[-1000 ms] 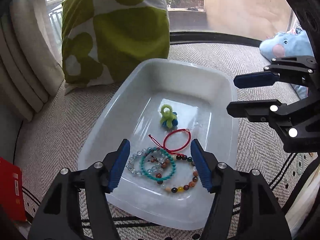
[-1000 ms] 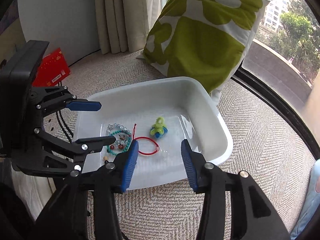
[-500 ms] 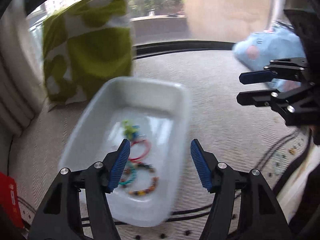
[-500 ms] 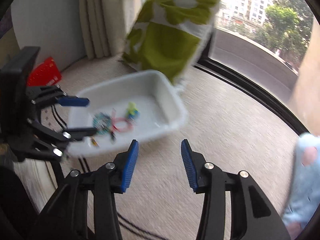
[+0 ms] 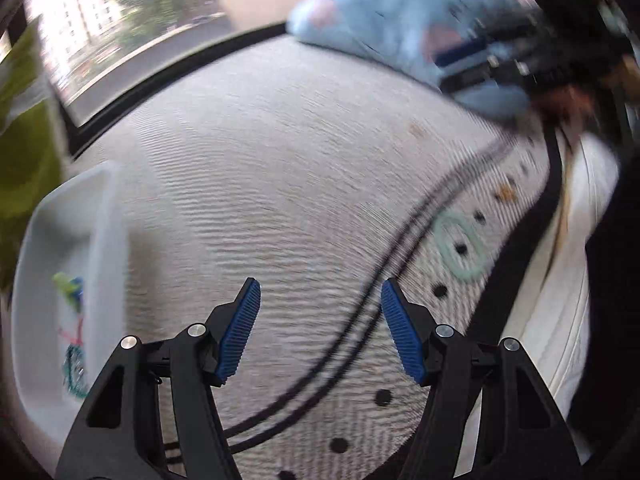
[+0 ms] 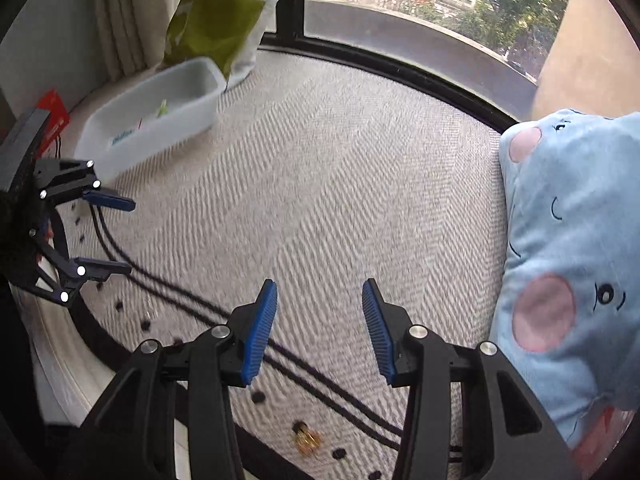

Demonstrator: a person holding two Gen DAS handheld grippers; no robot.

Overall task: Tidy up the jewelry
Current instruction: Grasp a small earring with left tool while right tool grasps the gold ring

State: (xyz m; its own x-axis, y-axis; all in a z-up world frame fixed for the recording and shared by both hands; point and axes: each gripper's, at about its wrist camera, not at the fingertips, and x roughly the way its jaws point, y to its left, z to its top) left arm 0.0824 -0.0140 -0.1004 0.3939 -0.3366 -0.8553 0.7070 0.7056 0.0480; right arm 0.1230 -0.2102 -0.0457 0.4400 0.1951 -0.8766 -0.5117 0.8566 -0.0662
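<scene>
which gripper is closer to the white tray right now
Left. The left gripper sits just short of the white tray; the right gripper is farther back across the rug.

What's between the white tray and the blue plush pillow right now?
In the right wrist view, only bare herringbone rug lies between the white tray and the blue plush pillow; no jewelry shows on that stretch.
</scene>
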